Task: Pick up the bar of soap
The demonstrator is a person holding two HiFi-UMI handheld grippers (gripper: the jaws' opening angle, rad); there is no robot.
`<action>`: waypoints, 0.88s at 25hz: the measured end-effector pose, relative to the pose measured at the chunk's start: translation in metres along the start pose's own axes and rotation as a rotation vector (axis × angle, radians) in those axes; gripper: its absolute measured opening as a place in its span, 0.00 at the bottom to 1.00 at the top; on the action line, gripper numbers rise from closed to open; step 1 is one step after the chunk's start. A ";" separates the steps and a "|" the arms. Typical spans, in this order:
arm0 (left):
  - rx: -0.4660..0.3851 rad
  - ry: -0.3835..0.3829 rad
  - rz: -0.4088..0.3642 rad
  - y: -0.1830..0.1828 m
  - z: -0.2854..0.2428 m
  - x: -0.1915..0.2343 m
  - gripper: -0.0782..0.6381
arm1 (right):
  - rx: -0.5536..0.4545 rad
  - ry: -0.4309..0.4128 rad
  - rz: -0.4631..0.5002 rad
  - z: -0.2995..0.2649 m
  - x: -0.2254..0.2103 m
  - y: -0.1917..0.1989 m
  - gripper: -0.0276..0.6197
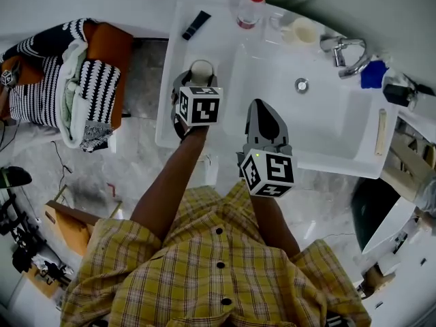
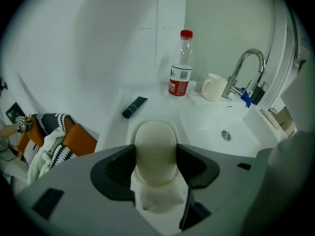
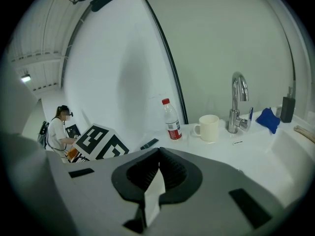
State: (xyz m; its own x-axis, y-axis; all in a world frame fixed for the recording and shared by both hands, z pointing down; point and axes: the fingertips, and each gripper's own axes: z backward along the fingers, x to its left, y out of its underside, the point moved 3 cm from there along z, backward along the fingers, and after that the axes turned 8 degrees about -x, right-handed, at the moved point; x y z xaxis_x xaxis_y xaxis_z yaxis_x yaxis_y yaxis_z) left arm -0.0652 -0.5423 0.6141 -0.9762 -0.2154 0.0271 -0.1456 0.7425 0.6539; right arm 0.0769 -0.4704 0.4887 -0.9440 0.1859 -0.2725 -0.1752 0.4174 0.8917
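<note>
**Trainee:** Where is the workpiece located?

**Instructor:** The cream, oval bar of soap (image 2: 155, 136) lies in a shallow moulded recess (image 2: 129, 132) on the white ceramic washbasin (image 1: 340, 125). The recess is on the flat surround at the basin's left edge, nearer the front than the back. A dark tube (image 2: 134, 106) lies well behind it, towards the back left corner.

**Trainee:** What is the state of each gripper?

**Instructor:** The left gripper (image 2: 156, 161) stands over the recess with its jaws spread wide. The soap sits between them. The black ribbed pads (image 2: 118, 168) flank its two long sides very closely, but I judge that they are not yet pressing. The soap appears to rest in the recess. The right gripper (image 3: 158, 168) is held above the basin's front edge, jaws closed together and empty.

**Trainee:** How should the soap be expected to behave?

**Instructor:** Judged from appearance:
- Light and rigid. A one-gripper lift is sufficient.
- Smooth, rounded flanks. It is probably slippery, and more so if wet, though wetness cannot be confirmed.
- The surface may dent under excess force.

**Trainee:** Where is the recommended hold?

**Instructor:** Take it across the narrow width, at mid-length, where the sides run nearly parallel. Avoid the tapered ends, because a closing jaw would likely squeeze the bar out lengthwise. Seat the pads low on the flanks, close firmly but without crushing, and lift straight up out of the recess.
</note>
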 end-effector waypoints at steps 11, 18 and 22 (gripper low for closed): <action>-0.083 0.001 -0.012 -0.003 0.021 0.001 0.46 | -0.018 0.006 0.006 0.020 0.001 -0.002 0.07; -0.245 0.006 -0.027 -0.027 0.076 -0.003 0.46 | -0.057 -0.011 0.023 0.039 0.017 -0.013 0.07; -0.384 0.020 -0.047 -0.053 0.120 -0.005 0.46 | -0.099 -0.018 0.041 0.052 0.029 -0.024 0.07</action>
State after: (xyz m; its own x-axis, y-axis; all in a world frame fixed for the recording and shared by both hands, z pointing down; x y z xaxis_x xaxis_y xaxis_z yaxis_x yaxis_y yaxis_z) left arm -0.0714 -0.5044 0.4887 -0.9660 -0.2584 0.0029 -0.1152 0.4407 0.8902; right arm 0.0678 -0.4292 0.4402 -0.9459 0.2172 -0.2410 -0.1645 0.3193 0.9333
